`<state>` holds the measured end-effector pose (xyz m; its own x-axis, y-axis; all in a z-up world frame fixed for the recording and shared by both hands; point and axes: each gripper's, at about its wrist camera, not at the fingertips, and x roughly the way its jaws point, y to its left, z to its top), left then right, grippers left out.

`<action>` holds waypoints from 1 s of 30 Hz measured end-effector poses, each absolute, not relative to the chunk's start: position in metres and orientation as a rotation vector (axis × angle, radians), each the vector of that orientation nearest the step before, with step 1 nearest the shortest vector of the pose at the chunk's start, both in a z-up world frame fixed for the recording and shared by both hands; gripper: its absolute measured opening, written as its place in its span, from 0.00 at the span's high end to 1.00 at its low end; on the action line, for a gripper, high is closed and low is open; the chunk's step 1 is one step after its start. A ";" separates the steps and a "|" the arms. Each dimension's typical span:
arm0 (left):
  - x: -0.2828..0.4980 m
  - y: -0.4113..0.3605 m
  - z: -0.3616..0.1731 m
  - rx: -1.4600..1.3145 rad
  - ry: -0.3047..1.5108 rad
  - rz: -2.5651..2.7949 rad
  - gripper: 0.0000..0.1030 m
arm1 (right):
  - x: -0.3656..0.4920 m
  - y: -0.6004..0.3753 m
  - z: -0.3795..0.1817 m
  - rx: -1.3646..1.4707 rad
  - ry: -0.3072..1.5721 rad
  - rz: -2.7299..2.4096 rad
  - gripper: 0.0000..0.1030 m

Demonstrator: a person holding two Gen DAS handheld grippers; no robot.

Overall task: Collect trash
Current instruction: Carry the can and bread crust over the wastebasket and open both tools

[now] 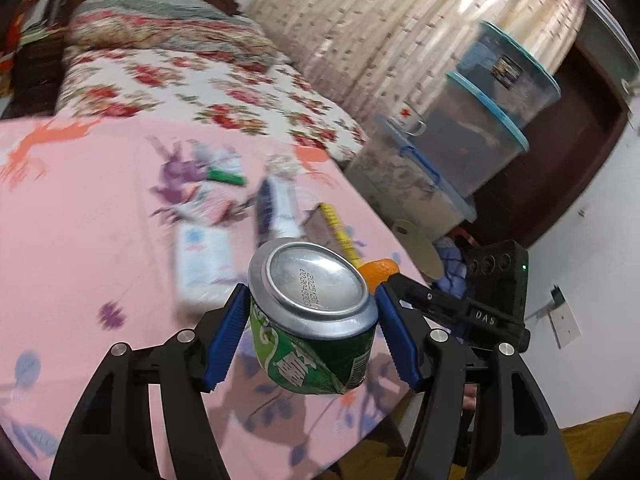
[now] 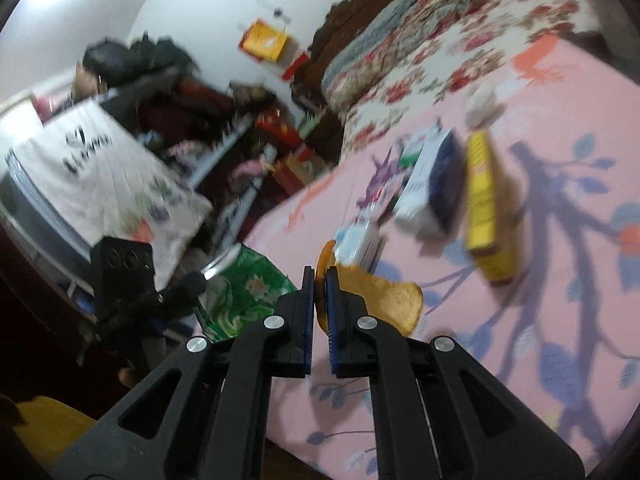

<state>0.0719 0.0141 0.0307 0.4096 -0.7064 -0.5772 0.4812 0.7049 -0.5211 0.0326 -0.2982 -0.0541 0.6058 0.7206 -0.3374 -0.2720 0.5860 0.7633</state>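
My left gripper (image 1: 310, 316) is shut on a dented green soda can (image 1: 312, 320), held above the pink bed sheet (image 1: 80, 240) with its silver bottom toward the camera. The can also shows in the right wrist view (image 2: 244, 292). My right gripper (image 2: 319, 280) is shut on a piece of orange peel (image 2: 380, 300), held above the sheet's edge; the peel shows in the left wrist view (image 1: 378, 272) beside the can. More litter lies on the sheet: a white and blue carton (image 2: 432, 184), a yellow box (image 2: 482, 196), a small white pack (image 1: 204, 256) and a green marker (image 1: 226, 177).
A floral quilt and pillows (image 1: 180, 72) lie at the bed's head. Stacked clear storage bins (image 1: 472, 128) stand beside the bed by a curtain. A cluttered shelf and a white cloth-covered box (image 2: 100, 176) stand across the room. A yellow object (image 2: 44, 428) lies on the floor.
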 end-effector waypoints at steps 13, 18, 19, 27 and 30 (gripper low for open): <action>0.126 -0.199 0.065 -0.076 0.888 -1.045 0.41 | 0.011 -0.458 -0.047 0.777 0.532 0.309 0.92; 0.142 -0.273 0.048 -0.013 0.944 -1.089 0.41 | 0.014 -0.514 -0.067 0.849 0.539 0.227 0.92; 0.146 -0.285 0.044 -0.005 0.956 -1.097 0.41 | 0.014 -0.526 -0.069 0.861 0.535 0.213 0.92; 0.170 -0.421 0.028 0.128 0.987 -1.167 0.42 | 0.006 -0.614 -0.070 0.860 0.472 0.060 0.92; 0.172 -0.467 0.023 0.160 0.988 -1.193 0.42 | 0.007 -0.642 -0.077 0.860 0.474 0.011 0.92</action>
<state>0.1716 -0.4666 0.0227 0.0245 -0.7018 -0.7120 0.8304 0.4109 -0.3764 0.0071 -0.6424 -0.0768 0.8962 0.1972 -0.3975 0.1792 0.6586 0.7308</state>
